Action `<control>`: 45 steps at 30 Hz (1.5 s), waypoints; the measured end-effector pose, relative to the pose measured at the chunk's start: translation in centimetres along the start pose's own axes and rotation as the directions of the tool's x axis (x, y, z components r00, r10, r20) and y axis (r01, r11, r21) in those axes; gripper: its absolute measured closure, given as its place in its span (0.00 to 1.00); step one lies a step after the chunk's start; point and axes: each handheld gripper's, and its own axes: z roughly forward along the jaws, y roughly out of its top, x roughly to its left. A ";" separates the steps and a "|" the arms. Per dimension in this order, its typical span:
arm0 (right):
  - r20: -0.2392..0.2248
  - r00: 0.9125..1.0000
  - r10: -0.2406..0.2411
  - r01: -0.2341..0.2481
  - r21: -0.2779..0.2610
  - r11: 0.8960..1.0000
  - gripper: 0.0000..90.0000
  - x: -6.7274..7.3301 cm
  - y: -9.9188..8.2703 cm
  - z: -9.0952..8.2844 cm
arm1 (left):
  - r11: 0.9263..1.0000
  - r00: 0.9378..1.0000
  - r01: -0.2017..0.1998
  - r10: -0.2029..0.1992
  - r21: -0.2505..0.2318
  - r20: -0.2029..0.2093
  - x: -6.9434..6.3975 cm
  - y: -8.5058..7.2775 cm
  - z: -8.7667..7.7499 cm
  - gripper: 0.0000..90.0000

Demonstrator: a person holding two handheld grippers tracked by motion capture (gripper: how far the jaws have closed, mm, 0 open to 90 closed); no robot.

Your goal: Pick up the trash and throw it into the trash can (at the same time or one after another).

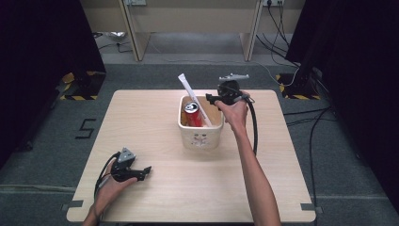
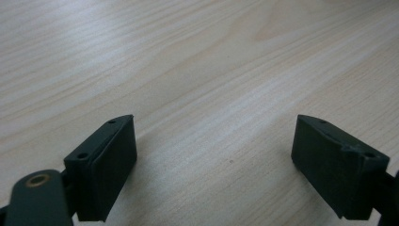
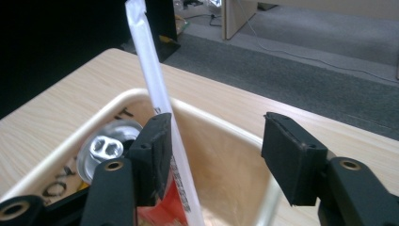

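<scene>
Resting near the front edge of the worktop [image 1: 155, 117], your left gripper [image 1: 141, 173] has its fingers [image 2: 106, 165] spread wide over bare wood, touching nothing. Farther off, the cream tub [image 1: 200, 136] already holds a red can [image 1: 191, 113] and the long white wrapped straw [image 1: 193, 96], which leans upright out of it. Your right gripper [image 1: 210, 99] hovers at the tub's rim, fingers [image 3: 155, 150] apart, the straw just against one pad but not clamped. You seem to be either just placing the straw or about to take it; I cannot tell which.
</scene>
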 end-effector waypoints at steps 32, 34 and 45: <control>0.084 0.996 0.029 -0.028 -0.010 1.000 0.31 -3.7 -4.9 -5.7 | 1.000 1.000 0.000 0.000 -0.002 -0.001 0.0 0.0 0.0 0.16; 0.085 0.996 0.032 -0.031 -0.012 0.999 0.31 -3.8 -5.2 -5.9 | 1.000 1.000 0.000 0.000 -0.003 -0.001 0.0 0.0 0.0 0.16; 0.077 0.997 0.027 -0.026 -0.024 0.999 0.31 -3.7 -6.3 -7.0 | 1.000 1.000 -0.001 0.001 -0.001 -0.001 0.0 0.0 0.0 0.16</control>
